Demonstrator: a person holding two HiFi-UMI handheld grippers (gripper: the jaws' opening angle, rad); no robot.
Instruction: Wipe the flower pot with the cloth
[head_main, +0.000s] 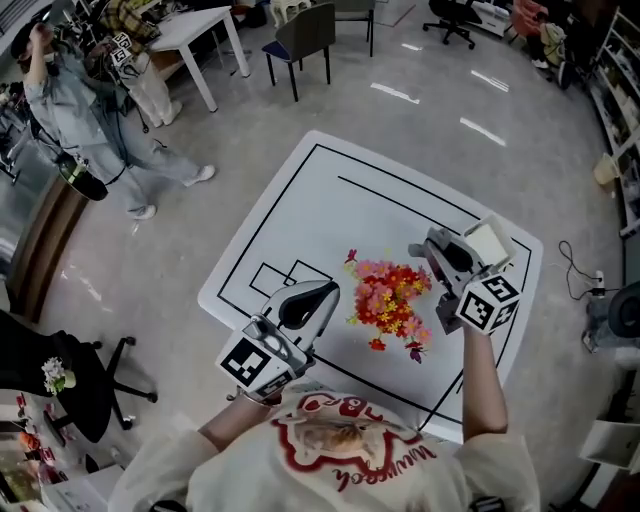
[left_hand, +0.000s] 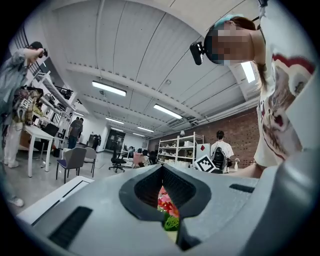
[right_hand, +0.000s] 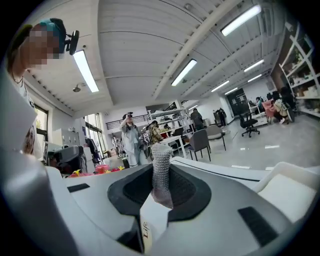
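A bunch of red, pink and yellow flowers stands in the middle of the white table; seen from above, the blooms hide the pot. My right gripper hovers just right of the flowers, shut on a grey waffle cloth that sticks up between its jaws with a white label below. The flowers show low at the left of the right gripper view. My left gripper is at the flowers' lower left with its jaws shut and nothing between them. Through their gap the left gripper view shows the flowers just ahead.
Black lines mark the tabletop. A person in grey stands on the floor at the far left near a white desk and a dark chair. A black office chair is at lower left, a cable on the floor at right.
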